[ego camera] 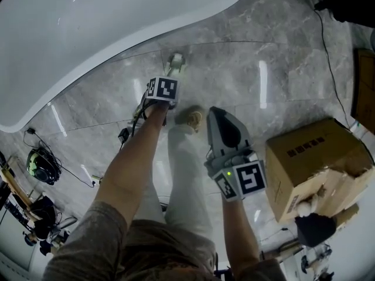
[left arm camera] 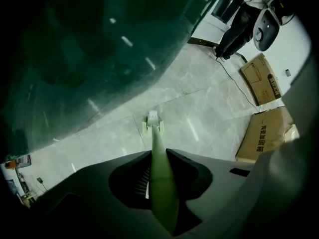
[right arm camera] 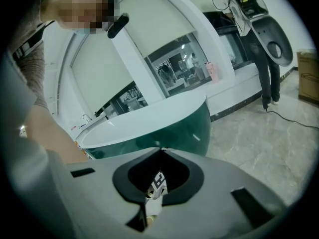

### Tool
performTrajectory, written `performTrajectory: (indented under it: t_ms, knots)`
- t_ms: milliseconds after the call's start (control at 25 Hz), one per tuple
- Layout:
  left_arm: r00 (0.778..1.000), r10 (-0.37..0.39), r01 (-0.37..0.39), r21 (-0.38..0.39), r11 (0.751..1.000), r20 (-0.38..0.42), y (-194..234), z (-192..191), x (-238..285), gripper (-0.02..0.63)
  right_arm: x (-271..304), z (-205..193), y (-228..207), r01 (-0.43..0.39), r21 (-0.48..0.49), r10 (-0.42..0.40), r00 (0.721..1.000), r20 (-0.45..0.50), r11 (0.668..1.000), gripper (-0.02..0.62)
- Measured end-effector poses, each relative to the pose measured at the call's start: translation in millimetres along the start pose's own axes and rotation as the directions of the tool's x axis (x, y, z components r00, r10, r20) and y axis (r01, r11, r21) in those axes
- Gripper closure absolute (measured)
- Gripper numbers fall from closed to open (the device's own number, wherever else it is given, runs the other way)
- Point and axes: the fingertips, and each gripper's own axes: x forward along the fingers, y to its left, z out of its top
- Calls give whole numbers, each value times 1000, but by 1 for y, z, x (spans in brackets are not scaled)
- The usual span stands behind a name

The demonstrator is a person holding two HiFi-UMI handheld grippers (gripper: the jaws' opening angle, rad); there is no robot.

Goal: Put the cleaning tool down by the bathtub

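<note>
Grip of left claw (left arm camera: 155,151), narrowly parted and clamped on pale-green long-handled plastic cleaning brush (left arm camera: 158,173), long axis straight ahead and down, head low over grey marble floor (ego camera: 263,51) near white oval bathtub (ego camera: 88,34); right claw (ego camera: 214,111) closed, empty, farther back

The bathtub (ego camera: 88,34) fills the far left, with the floor (ego camera: 263,51) spreading along its near side and to its right. The cleaning tool (ego camera: 174,60) has its head down at the floor just beside the bathtub's wall, its handle running back between the fingers (left arm camera: 224,168) of the left gripper (left arm camera: 158,153). The right gripper (ego camera: 217,113) hangs nearer and to the right. A cardboard box (ego camera: 310,157) sits at the near right
</note>
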Motion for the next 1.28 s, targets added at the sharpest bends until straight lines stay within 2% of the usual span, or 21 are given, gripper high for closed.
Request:
performTrajectory:
  t_ms: [400,720,880,1080,1280]
  knots:
    - [998,18,-19,-17,1000,-62,2,5,25,506,7,-4,-9,-1,16,1,1000,-23,1000,595]
    - [999,4,-4,-13,1000,-35,-3,8,22,498,6,-5,-13,7,28,-6,1000,-29,1000,595]
    - [999,-32,32,-15,999,-13,-11,9,17,419,5,-3,-8,1,31,0,1000,-25,1000,595]
    - [1000,-18,18,2,1000,9,-11,10,7,348,2,2,-4,5,37,-4,1000,-15,999,595]
    - [999,-16,15,12,1000,40,-8,10,-24,334,-4,15,10,12,43,-12,1000,3,999,595]
